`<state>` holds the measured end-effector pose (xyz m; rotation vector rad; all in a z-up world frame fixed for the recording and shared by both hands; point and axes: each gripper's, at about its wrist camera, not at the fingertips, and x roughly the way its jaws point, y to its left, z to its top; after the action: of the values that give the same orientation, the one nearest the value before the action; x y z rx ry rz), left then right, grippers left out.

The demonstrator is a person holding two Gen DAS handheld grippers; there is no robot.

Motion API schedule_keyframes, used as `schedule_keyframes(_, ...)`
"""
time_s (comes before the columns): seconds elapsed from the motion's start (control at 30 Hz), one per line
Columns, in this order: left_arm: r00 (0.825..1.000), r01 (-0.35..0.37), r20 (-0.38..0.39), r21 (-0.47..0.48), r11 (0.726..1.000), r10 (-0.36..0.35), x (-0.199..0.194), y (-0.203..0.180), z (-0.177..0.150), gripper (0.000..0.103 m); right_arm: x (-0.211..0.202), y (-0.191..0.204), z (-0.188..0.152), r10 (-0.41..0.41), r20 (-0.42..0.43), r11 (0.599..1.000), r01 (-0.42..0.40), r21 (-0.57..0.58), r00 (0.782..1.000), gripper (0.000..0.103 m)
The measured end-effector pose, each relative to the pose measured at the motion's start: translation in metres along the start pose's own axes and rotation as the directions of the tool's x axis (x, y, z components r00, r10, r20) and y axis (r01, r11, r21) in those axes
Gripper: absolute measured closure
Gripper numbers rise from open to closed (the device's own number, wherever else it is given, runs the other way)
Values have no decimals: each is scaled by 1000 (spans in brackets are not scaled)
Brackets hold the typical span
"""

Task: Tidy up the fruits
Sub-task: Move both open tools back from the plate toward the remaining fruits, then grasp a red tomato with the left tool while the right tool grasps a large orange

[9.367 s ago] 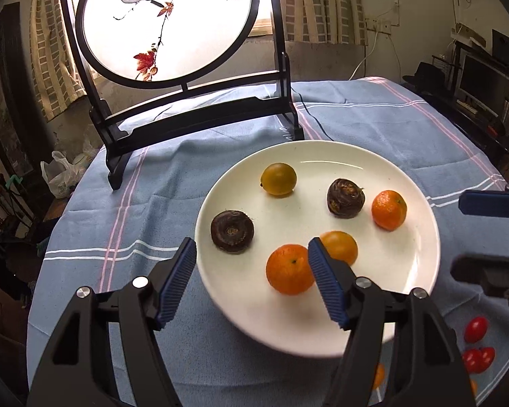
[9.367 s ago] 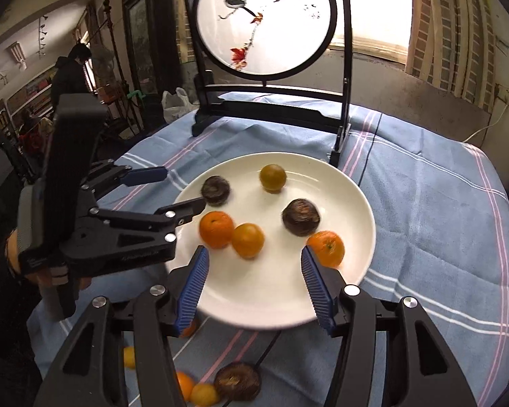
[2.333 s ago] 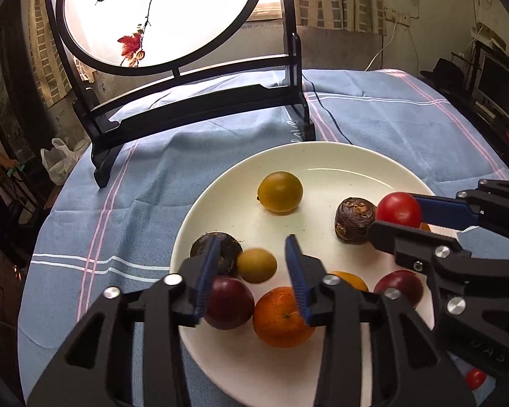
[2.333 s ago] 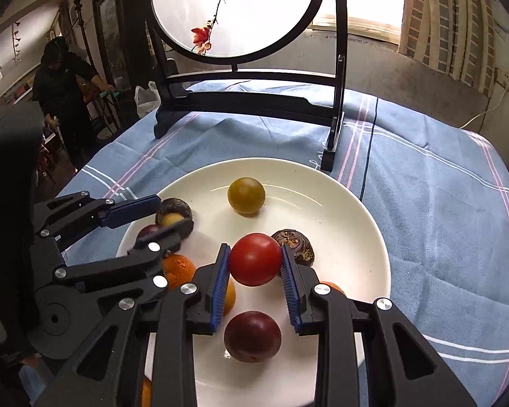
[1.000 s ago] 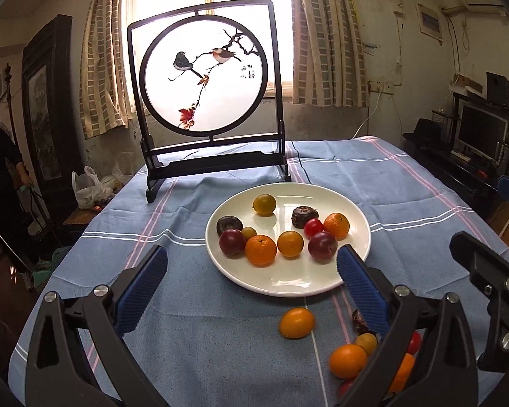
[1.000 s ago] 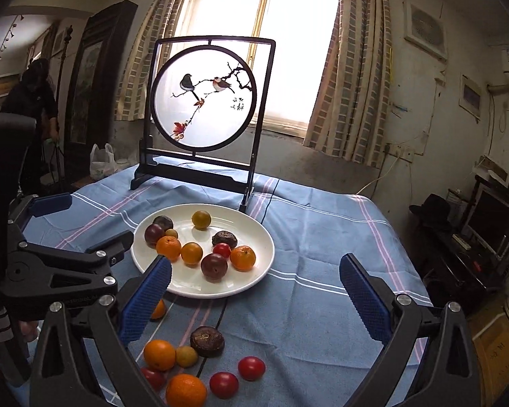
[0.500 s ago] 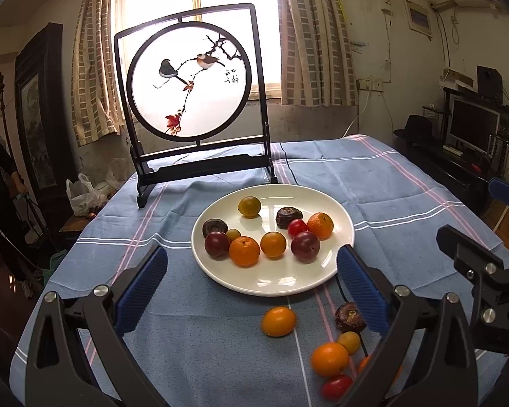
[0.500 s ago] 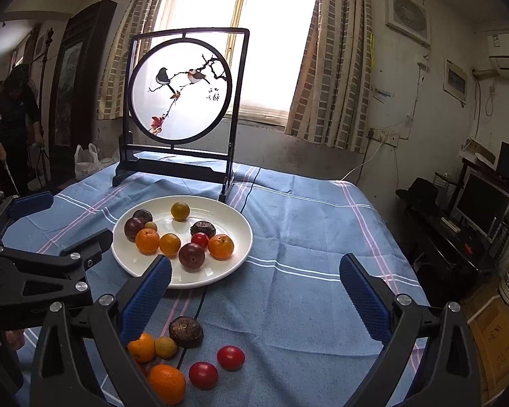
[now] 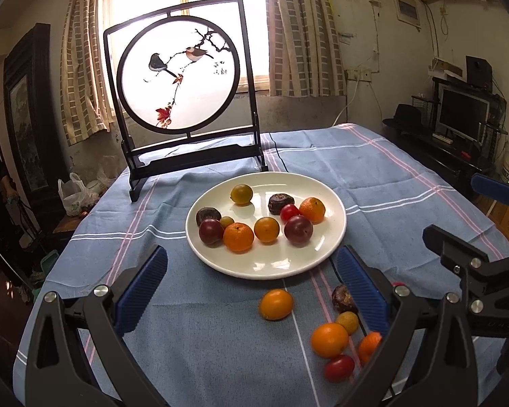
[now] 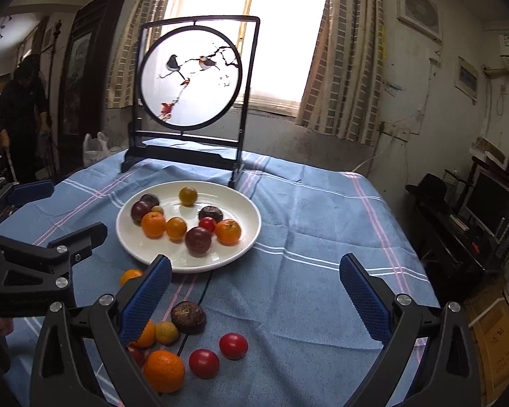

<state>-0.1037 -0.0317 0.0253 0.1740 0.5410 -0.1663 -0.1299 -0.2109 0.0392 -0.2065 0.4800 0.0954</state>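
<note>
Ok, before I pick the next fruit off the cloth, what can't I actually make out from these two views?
- Left wrist view: the dark fruit and an orange are partly hidden behind the left gripper finger.
- Right wrist view: an orange and a red fruit sit half behind the right gripper finger, so the count there is unsure.
- White plate: its near rim is clipped by that same finger.

The plate (image 9: 332, 247) sits on the table (image 9: 203, 332) ahead of both grippers, fruit in it. Behind it stands a screen (image 9: 180, 78). Loose fruit (image 10: 200, 363) lies before the plate, near the right gripper (image 10: 254, 291), perhaps nine pieces.
</note>
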Motion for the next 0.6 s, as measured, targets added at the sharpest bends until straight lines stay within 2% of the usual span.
schedule_keyframes(0.07, 999, 32, -24, 21, 999, -31, -4, 5, -9, 5, -4, 0, -10, 92, -16, 995, -93, -29, 996, 3)
schedule_keyframes(0.13, 997, 59, -49, 33, 998, -58, -8, 11, -19, 5, -9, 1, -23, 183, -44, 981, -185, -57, 982, 3)
schedule_keyframes(0.27, 987, 126, -112, 69, 990, -117, -12, 17, -44, 5, -14, 6, -51, 269, -136, 955, -282, -89, 954, 4)
schedule_keyframes(0.33, 981, 152, -140, 101, 983, -137, -12, 11, -56, 5, -13, 10, -63, 303, -182, 944, -321, -79, 935, 11)
schedule_keyframes(0.4, 973, 185, -166, 135, 973, -162, -11, 2, -67, 5, -7, 17, -74, 343, -259, 927, -369, -60, 903, 29)
schedule_keyframes(0.43, 967, 207, -180, 149, 967, -179, -10, -2, -72, 5, -2, 21, -78, 350, -294, 923, -381, -54, 889, 33)
schedule_keyframes(0.5, 957, 245, -202, 169, 955, -209, -10, -10, -80, 5, 9, 28, -85, 374, -351, 911, -412, -36, 858, 48)
schedule_keyframes(0.6, 942, 288, -232, 189, 939, -243, -7, -18, -88, 5, 23, 30, -90, 405, -388, 902, -431, 22, 828, 50)
